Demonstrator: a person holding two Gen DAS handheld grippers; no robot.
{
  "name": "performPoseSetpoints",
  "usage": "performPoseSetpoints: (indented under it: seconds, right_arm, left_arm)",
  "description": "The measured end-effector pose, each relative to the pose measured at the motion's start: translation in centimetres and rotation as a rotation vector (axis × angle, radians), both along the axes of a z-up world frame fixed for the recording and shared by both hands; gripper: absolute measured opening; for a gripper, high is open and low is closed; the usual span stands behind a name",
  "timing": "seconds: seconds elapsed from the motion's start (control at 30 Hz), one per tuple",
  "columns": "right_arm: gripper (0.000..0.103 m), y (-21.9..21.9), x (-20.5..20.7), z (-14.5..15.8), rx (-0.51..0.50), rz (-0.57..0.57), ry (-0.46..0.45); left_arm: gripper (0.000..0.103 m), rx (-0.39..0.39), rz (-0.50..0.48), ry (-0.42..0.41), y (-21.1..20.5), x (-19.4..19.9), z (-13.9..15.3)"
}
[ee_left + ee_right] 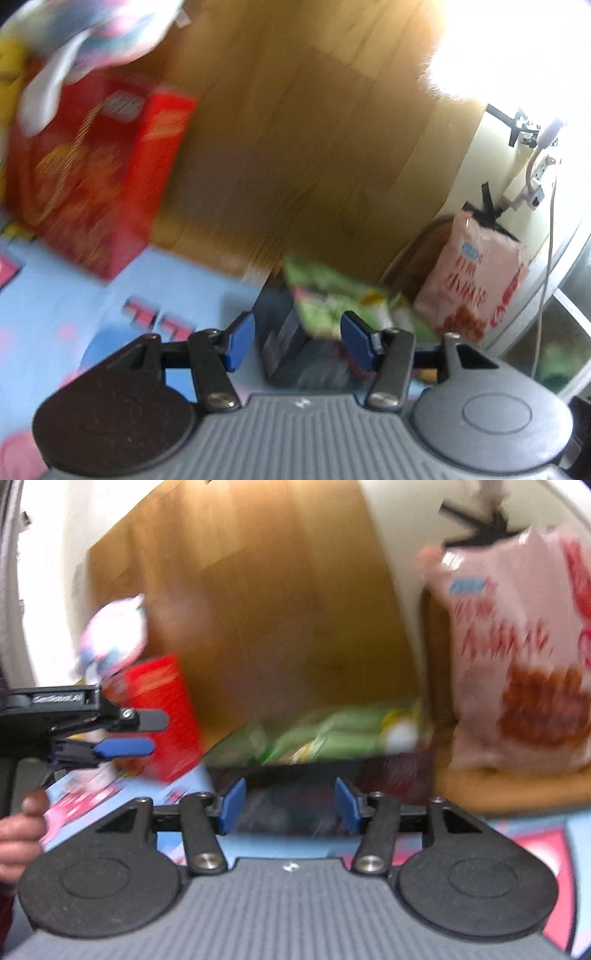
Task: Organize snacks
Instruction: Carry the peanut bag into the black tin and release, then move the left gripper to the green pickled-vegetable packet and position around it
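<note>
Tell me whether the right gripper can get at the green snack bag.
Probably yes: the right gripper is open and empty, and the green snack bag lies uncovered on the dark box straight ahead.

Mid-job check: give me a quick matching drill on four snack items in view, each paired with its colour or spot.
Items:
1. snack box
2. large bag
3. flat packet
4. dark bin

Descriptions:
A. pink, upright on the wooden seat
B. red, standing on the blue mat
C. green, lying on top of the bin
D. straight ahead of both open grippers

Pairs: 1-B, 2-A, 3-C, 4-D
</note>
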State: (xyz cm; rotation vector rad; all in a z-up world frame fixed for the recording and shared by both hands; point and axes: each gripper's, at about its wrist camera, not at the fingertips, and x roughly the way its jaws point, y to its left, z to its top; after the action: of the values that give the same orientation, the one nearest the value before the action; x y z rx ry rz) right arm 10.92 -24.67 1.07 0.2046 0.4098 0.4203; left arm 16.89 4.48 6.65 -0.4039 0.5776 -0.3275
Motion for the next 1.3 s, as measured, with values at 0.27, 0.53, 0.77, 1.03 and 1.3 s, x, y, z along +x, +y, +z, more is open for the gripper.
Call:
performPoseSetpoints:
  seconds: [0.27, 0.53, 0.77, 1.03, 1.3]
  right_arm:
    - [0.069, 6.6, -5.1, -2.7, -0.164, 0.290, 0.123]
    - [0.047, 9.0, -8.2, -3.1, -0.249, 0.284, 0.101]
    - [0.044, 5.1, -10.2, -3.3, -0.114, 0.169, 0.137]
    - [0.041, 4.4, -11.5, -3.3, -0.054, 0.146, 0.148]
    - [0.044, 3.9, -11.3, -3.4, -0.034, 0.153, 0.154]
  left_arm:
    - [0.052, -0.043, -0.029, 0.116, 1.6, -6.4, -4.2]
    - [0.053, -0.038, -0.072, 0.153, 0.5, -9.5, -6.7]
    - [0.071, -0.076, -0.148, 0.131, -1.5, -10.3, -7.0]
    - [0.072, -0.060, -0.207, 0.087, -3.2, -11.0, -7.4]
    - [0.072, -0.063, -0.207, 0.085, -3.1, -11.0, -7.4]
